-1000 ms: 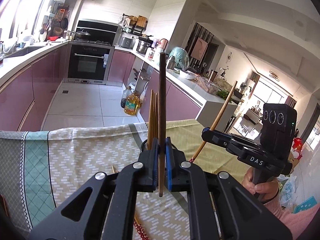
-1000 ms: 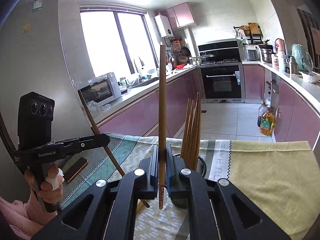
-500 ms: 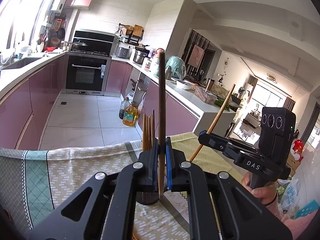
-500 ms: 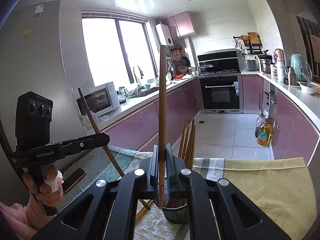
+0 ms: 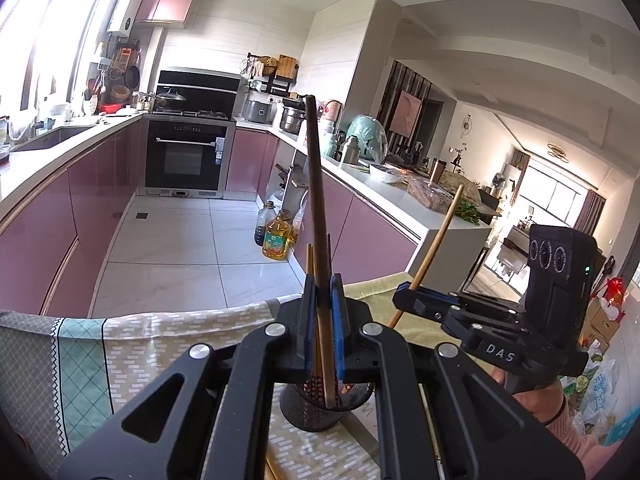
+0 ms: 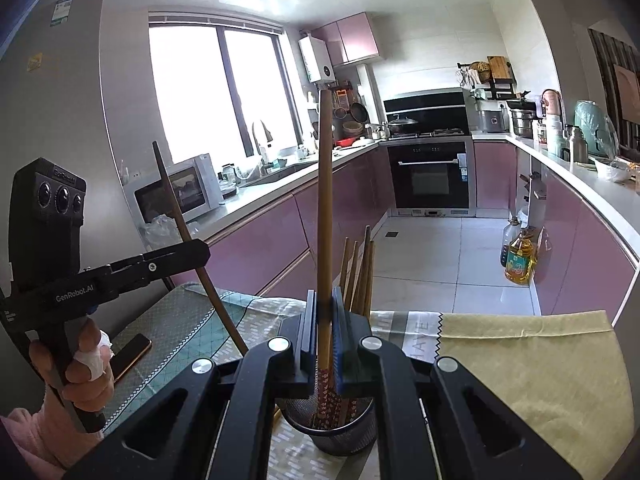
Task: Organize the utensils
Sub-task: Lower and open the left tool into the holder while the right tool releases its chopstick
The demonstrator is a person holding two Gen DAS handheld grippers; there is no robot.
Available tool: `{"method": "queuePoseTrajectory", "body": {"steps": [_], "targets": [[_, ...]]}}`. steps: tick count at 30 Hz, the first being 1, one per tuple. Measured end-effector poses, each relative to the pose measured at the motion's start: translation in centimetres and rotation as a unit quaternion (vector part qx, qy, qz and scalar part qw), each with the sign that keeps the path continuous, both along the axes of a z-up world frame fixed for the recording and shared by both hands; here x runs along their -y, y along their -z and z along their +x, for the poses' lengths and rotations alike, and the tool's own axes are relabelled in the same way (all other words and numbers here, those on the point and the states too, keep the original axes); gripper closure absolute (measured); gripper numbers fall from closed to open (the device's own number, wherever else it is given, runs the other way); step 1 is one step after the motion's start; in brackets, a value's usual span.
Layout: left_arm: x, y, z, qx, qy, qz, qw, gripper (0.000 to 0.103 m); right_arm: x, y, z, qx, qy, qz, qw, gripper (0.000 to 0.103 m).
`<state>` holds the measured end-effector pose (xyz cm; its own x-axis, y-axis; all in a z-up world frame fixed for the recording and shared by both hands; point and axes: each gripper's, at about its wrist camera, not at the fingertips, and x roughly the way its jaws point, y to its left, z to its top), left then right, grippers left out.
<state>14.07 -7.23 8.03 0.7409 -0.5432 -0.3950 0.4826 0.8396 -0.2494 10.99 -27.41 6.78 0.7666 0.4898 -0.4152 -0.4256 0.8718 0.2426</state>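
Each claw is clamped on one upright chopstick: left claw (image 5: 322, 304), right claw (image 6: 325, 312), seemingly above the mesh holder (image 6: 344, 432).

Black mesh holder (image 6: 344, 432), brown chopsticks (image 6: 362, 276)

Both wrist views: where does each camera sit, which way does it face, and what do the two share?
Left wrist: on the left claw, facing the oven wall and living room; its dark chopstick and the right claw with its hand show.
Right wrist: on the right claw, facing the window and oven; its light chopstick and the left claw with its hand show.
Shared: mesh cup, tablecloth, oven.
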Motion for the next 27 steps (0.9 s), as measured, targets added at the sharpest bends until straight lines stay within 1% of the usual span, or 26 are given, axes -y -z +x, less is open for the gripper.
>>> {"method": "queuePoseTrajectory", "body": {"steps": [5,8,15,17,20,23,27], "targets": [[0.1,-0.4,0.2,0.001,-0.001,-0.002,1.0000,0.095,-0.3,1.1,0.7,-0.016,0.001,-0.005,1.000,0.097],[0.5,-0.7,1.0,0.001,-0.002,-0.002,1.0000,0.095,-0.3,1.5,1.1,-0.023,0.001,-0.005,1.000,0.097],[1.2,0.0,1.4,-0.007,0.002,0.014,0.9999,0.095,-0.7,2.4,1.3,-0.036,-0.005,-0.015,0.999,0.097],[1.7,0.2,1.5,-0.014,0.010,0.026,0.9995,0.095,-0.8,2.8,1.3,-0.042,-0.006,-0.016,0.999,0.097],[2.7,0.9,1.4,-0.020,0.024,0.054,0.9980,0.095,-0.9,3.2,1.7,-0.053,-0.008,-0.019,0.998,0.097],[3.4,1.6,1.5,-0.031,0.035,0.084,0.9953,0.095,-0.9,3.7,2.0,-0.063,-0.011,-0.024,0.998,0.097],[4.0,2.5,2.0,-0.048,0.048,0.110,0.9916,0.095,-0.9,4.3,2.4,-0.079,-0.011,-0.028,0.996,0.097]]}}
